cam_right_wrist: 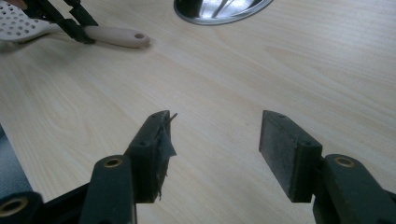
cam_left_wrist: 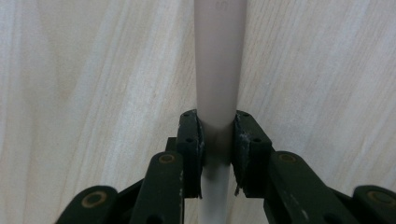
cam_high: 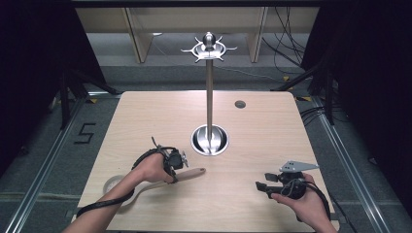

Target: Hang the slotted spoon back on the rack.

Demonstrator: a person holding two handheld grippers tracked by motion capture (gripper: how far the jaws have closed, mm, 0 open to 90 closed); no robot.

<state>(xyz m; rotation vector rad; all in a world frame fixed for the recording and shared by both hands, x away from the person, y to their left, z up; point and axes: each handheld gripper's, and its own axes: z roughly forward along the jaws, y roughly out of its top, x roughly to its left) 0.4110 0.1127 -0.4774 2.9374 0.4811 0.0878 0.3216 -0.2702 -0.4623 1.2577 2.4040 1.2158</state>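
the left gripper was clamped tight, both black jaws pinching the pale cream plastic handle of a slotted spatula, pads pressed against either side of the shaft with no gap showing. from the high view the left gripper sat over the middle of that handle, the rounded handle tip poking out just beyond the jaws toward the table's centre, the perforated head trailing back under the person's left forearm near the table's near-left edge. the spatula lay flat on the light wooden table.

over to the right gripper, and it was spread wide, nothing between the jaws, bare wood showing through the gap. a scrap of torn pad material hung off its left jaw. in the high view the right gripper hovered low near the table's near-right edge, jaws pointing left toward the spatula, well apart from it, with open tabletop between the two.

ahead of both grippers stood the tall polished metal utensil stand, its round shiny base just beyond the left gripper and its hooked crown high up. from the right gripper view the handle tip and that base rim sat far ahead, plenty of room all round.
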